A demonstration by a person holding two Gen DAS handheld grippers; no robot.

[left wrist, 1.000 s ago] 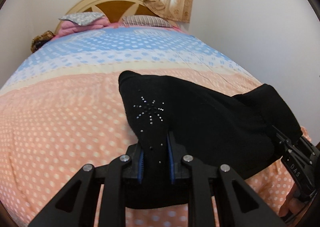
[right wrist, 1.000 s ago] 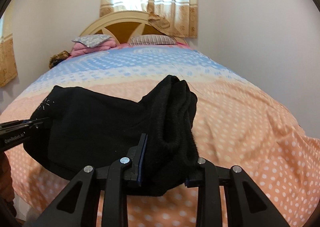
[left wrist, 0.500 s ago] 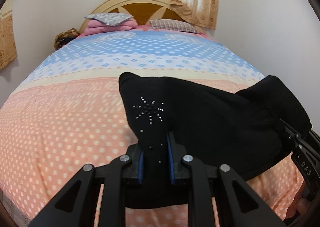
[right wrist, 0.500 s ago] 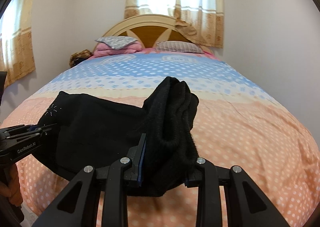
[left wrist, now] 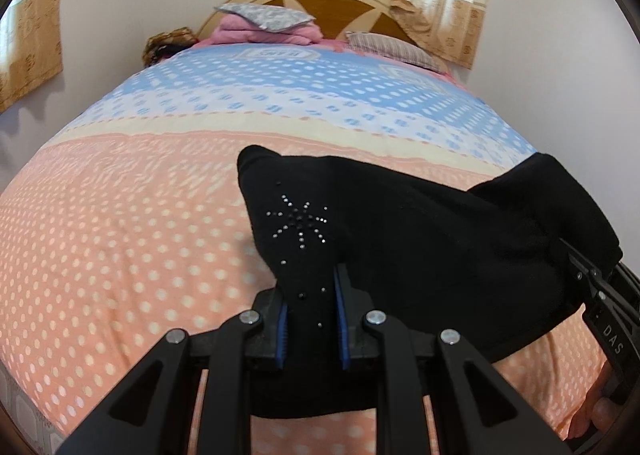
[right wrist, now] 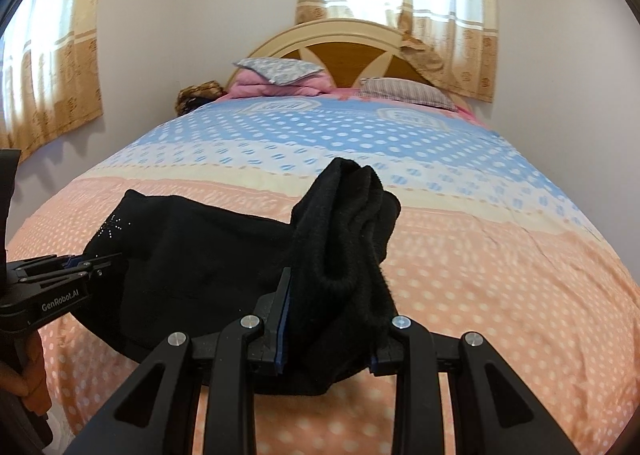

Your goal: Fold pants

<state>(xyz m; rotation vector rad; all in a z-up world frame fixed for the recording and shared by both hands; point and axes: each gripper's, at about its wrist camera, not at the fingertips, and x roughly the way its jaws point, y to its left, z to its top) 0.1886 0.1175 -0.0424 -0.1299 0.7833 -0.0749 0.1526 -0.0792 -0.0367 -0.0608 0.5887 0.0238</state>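
I've got the black pants (left wrist: 420, 251) strung between my two tongs, lifted over the near, peach-dotted end of the bedspread (left wrist: 120, 239). Left gripper (left wrist: 311, 319) is pinched narrow on one end of the garment — the cloth runs straight up out of the blue pads (left wrist: 282, 331), and the rhinestone starburst (left wrist: 300, 221) sits just beyond the fingertips. Right gripper (right wrist: 326, 329) is clamped on the other end, jaws a bit wider because the wad there is thick, a bunched ribbed fold that stands up past the fingers (right wrist: 285, 311) and flops slightly to the right. Between the two grips the fabric sags in a broad dark sheet, lower edge hanging near the bedspread; can't tell if it touches. From the left view, the right tool shows at the far right edge, biting the cloth, with a bit of hand (left wrist: 600, 411) under it. From the right view, the left tool shows at the left edge, labelled, with a hand (right wrist: 24, 371) on its handle. Far end of the bed — blue-dotted band, a grey pillow (right wrist: 278, 71) on a pink folded blanket (right wrist: 256, 89), a striped pillow (right wrist: 404, 93), the arched headboard (right wrist: 340, 43), curtains (right wrist: 404, 3) behind.
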